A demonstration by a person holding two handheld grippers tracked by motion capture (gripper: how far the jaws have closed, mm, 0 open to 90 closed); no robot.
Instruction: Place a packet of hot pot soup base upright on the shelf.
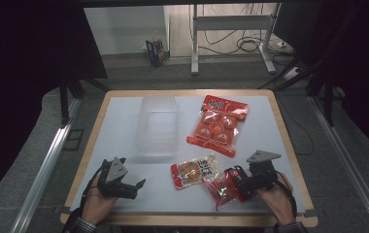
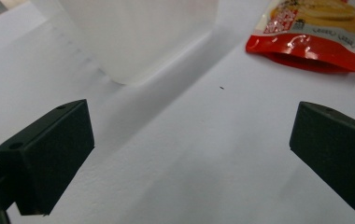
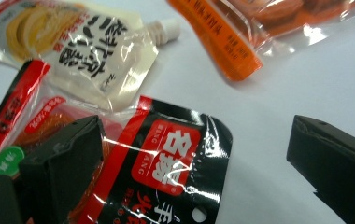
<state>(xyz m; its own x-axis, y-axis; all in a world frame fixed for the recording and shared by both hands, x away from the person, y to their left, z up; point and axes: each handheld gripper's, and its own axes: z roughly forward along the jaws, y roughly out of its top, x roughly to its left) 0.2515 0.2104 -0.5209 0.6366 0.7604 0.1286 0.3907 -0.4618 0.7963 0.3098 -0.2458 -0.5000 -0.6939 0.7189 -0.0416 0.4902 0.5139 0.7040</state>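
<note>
R gripper [image 1: 234,183] is hovering open over red-black pack [image 3: 166,168] at bench's near edge, jaws straddling it, likely lining up a pick. L gripper [image 1: 136,187] is idling open nr near-left corner, clear of bin [image 1: 158,125].

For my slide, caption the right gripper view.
Open right gripper poised over a red-and-black snack packet, beside a spouted pouch.
</note>
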